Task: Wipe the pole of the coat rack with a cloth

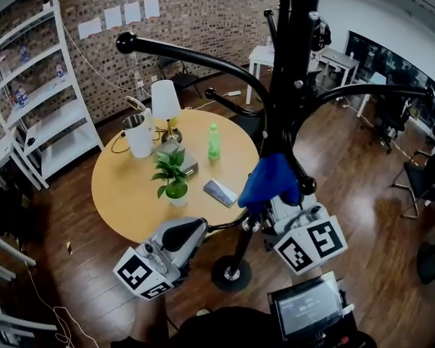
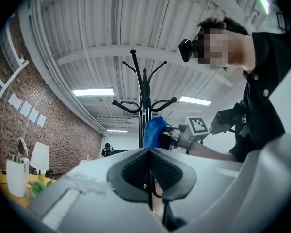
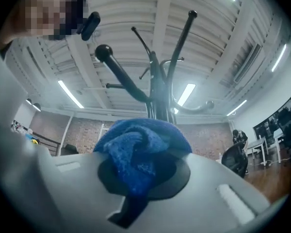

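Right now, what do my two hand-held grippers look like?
The left hand-held gripper and right hand-held gripper share pale grey bodies with black pads. Each carries a white cube with black square markers. The person wears a black top.

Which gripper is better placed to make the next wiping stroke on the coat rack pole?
Right. The right gripper is shut on the blue cloth, held against the pole. The left gripper has no cloth; its jaws look closed on a lower hook.

Black shirt (image 2: 269, 76), white marker-cubed right gripper (image 1: 274, 207)
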Motion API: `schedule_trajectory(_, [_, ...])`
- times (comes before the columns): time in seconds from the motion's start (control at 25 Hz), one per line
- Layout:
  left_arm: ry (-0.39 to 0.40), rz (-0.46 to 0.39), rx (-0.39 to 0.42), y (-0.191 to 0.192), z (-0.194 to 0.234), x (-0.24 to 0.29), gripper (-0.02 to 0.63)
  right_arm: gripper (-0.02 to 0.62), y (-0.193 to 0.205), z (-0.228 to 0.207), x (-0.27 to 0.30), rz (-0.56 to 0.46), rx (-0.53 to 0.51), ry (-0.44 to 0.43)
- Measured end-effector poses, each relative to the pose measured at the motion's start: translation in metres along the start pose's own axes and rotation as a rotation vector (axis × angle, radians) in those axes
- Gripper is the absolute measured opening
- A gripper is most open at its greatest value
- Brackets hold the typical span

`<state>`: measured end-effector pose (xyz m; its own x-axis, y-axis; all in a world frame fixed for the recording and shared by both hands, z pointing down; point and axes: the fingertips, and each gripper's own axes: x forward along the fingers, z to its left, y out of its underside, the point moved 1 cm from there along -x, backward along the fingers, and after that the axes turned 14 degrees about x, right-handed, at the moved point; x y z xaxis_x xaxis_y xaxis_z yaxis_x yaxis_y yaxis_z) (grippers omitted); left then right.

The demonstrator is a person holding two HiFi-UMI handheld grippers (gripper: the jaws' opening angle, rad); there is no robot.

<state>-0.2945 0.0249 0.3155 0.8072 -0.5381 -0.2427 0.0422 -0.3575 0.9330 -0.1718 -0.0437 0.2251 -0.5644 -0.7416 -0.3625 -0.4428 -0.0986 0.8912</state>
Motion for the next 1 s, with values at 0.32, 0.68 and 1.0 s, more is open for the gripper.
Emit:
schedule_trajectory(0.32, [-0.024,-0.010,0.014,-0.009,0.008,-0.005,-0.008,0.023,-0.035,0.009,0.008,-0.077,-0.019,-0.044])
schedule_trajectory(0.68, [0.022,0.032,-0.006,0.006,0.005,0.006,-0.008,0.021,0.069,-0.025,-0.030,0.101,0.050,0.038])
schedule_trajectory(1.0, [0.055,0.073,-0.030,0.018,-0.004,0.014,-0.008,0.021,0.188,-0.055,-0.067,0.322,0.028,0.142])
